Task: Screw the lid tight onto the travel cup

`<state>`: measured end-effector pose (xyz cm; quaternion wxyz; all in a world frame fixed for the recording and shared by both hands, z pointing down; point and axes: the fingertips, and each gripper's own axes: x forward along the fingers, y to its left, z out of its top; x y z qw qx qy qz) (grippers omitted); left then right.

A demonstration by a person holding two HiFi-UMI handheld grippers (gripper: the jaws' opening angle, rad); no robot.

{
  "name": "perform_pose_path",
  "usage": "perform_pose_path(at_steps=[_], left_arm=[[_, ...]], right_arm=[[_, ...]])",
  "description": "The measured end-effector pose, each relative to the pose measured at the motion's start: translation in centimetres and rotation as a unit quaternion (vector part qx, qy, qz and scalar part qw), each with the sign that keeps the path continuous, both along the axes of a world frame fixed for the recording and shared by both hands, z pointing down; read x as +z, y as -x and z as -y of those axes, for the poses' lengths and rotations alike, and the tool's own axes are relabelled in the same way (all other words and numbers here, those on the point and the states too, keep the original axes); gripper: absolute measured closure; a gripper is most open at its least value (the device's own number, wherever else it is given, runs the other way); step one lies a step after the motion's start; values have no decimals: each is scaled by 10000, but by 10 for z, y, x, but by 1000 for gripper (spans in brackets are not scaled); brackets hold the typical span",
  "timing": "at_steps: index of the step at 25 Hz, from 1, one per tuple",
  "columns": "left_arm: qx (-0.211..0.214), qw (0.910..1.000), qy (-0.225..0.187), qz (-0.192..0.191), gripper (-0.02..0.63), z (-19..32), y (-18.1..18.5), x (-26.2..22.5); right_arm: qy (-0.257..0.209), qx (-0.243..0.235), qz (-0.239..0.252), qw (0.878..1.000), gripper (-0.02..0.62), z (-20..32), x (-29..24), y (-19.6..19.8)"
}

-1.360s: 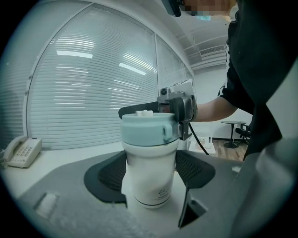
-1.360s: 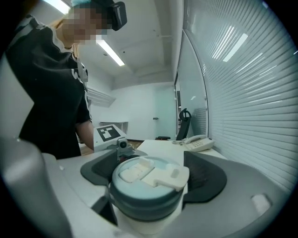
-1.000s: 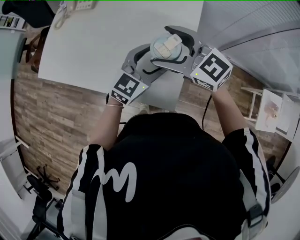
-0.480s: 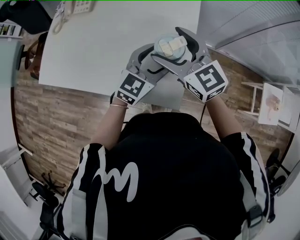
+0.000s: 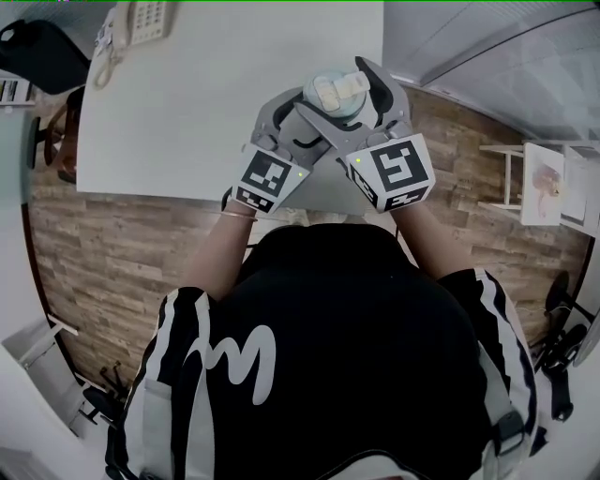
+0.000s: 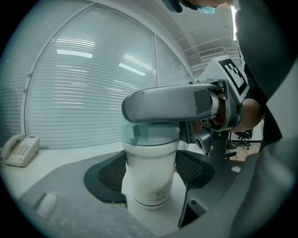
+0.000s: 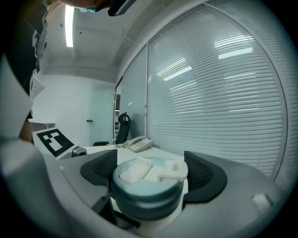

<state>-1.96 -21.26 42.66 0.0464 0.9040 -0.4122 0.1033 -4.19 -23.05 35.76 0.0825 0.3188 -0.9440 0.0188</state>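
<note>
The travel cup stands upright on the white tabletop, near its front right corner and close to the person. Its body is white with a small mark low on the side. The lid sits on top: a pale blue-grey band with a white flip piece across it.

The left claw is spread wide around the cup's body. Its dark ribbed pads press the white wall from both sides, below the lid. The right claw comes in higher and grips the lid itself, one pad against each side of the blue-grey band. In the left gripper view one grey jaw of the right claw crosses in front of the cup at lid height.

From above, the two claws meet at the cup in a V, with their marker cubes nearest the person's chest.

A corded telephone lies at the far left corner of the tabletop, well apart from the cup. Closed slatted blinds cover the window behind the tabletop. Wood-patterned floor shows below its front edge.
</note>
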Motion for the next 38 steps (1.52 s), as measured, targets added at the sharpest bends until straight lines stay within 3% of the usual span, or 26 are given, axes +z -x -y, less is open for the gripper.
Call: perform_pose_path(at_steps=[6, 9, 11, 14, 16, 18, 20, 23, 28, 33, 38], left_arm=[[-72, 10000, 3, 10, 265, 2, -3, 0], [-79, 10000, -12, -12, 267, 1, -4, 0], [-36, 10000, -20, -28, 267, 1, -4, -1], [57, 10000, -36, -45, 267, 1, -3, -1], [87, 9999, -44, -42, 267, 1, -3, -1], [88, 9999, -45, -43, 267, 1, -4, -2], [89, 9999, -38, -46, 267, 1, -4, -2], [93, 9999, -27, -29, 267, 1, -3, -1], [50, 10000, 8, -39, 267, 3, -4, -2], [-16, 10000, 15, -33, 265, 2, -3, -2], [-52, 10000, 13, -17, 265, 3, -6, -2]], right_arm=[[2, 728, 139, 9973, 153, 4, -1, -7], [-15, 734, 154, 9972, 158, 3, 0, -7], [34, 286, 107, 9995, 142, -1, 0, -3], [193, -1062, 115, 9941, 129, -11, -4, 2], [177, -2167, -58, 9761, 126, -19, -9, 3], [96, -3205, -437, 9462, 126, -29, -9, 2], [93, -3948, -888, 9144, 126, -34, -1, 1], [198, -4462, -1222, 8864, 127, -31, 11, 5], [427, -4986, -854, 8615, 150, -35, 5, 14], [298, -5017, -624, 8623, 155, -37, 1, 14], [254, -4443, -442, 8944, 156, -30, 0, 12]])
